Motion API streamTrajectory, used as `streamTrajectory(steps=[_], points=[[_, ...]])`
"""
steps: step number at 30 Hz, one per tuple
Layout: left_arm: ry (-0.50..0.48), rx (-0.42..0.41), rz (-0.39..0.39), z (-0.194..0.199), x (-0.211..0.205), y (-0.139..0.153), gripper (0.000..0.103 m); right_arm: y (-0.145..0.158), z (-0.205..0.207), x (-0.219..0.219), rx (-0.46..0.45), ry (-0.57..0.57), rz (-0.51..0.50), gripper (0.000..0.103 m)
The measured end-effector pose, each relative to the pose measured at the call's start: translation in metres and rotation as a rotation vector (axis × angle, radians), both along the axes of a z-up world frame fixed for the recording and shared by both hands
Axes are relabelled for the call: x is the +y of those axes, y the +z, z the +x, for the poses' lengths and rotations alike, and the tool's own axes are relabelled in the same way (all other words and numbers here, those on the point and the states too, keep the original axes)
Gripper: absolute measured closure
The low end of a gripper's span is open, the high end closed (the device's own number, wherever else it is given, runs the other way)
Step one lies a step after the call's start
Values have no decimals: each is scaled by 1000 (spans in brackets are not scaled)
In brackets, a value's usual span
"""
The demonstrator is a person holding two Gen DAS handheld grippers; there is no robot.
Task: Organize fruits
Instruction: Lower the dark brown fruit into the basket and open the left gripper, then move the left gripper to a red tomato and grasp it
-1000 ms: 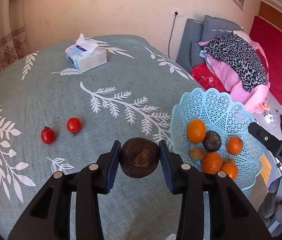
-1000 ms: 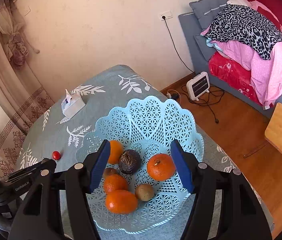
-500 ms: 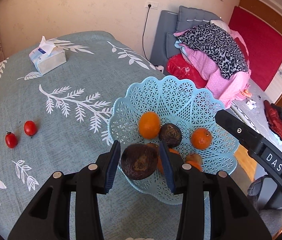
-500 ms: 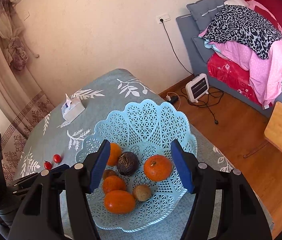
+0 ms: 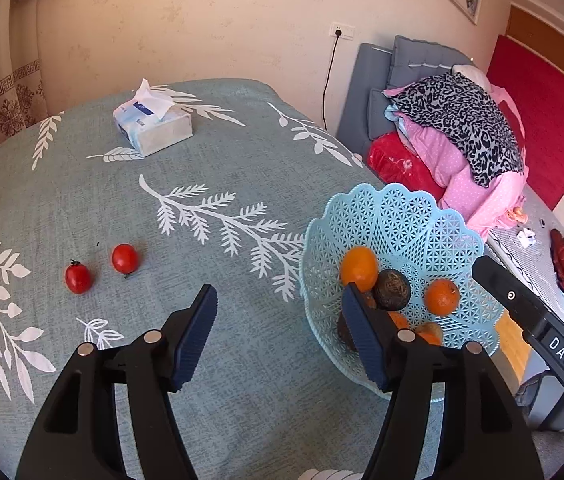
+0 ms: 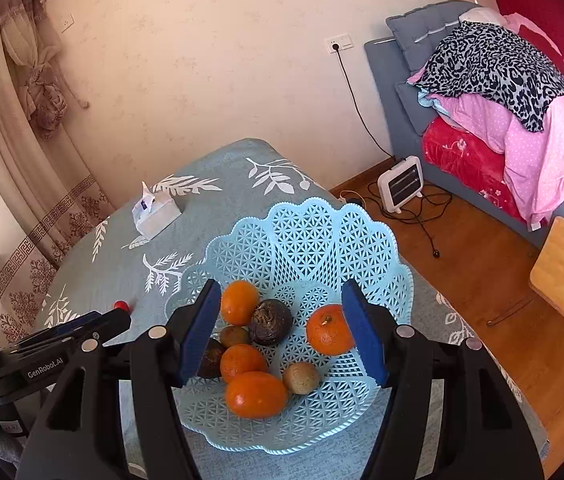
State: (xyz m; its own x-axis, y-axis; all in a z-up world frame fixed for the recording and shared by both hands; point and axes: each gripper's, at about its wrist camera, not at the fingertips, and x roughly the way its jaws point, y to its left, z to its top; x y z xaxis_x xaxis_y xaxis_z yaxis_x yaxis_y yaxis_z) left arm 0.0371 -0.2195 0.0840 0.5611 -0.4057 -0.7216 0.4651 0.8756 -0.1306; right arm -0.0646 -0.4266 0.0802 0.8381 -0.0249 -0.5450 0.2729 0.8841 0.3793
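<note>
Left hand-held gripper hanging released, holding nothing.
2 cherry tomatoes waiting: soft, light, rolling; pinch sides gently.

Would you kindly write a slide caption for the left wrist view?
Open left gripper over the tablecloth, between two cherry tomatoes and a blue basket of fruit.

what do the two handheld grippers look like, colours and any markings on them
Both match: the left gripper and right gripper have glossy black plastic bodies, each splitting into two angular arms with cutouts. Round silver pins sit at the joints. The fingers end in flat dark blue ribbed pads. White lettering on the sides reads "DAS" on the right one and "GenRobot.AI" on the left. No cables or sleeves show.
</note>
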Motion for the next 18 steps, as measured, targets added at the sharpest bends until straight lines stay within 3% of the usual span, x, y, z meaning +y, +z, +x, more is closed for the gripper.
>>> streamTrajectory(steps=[18], points=[[276,5,53,33,128,-18,38,10,11,61,-15,139,-95,36]])
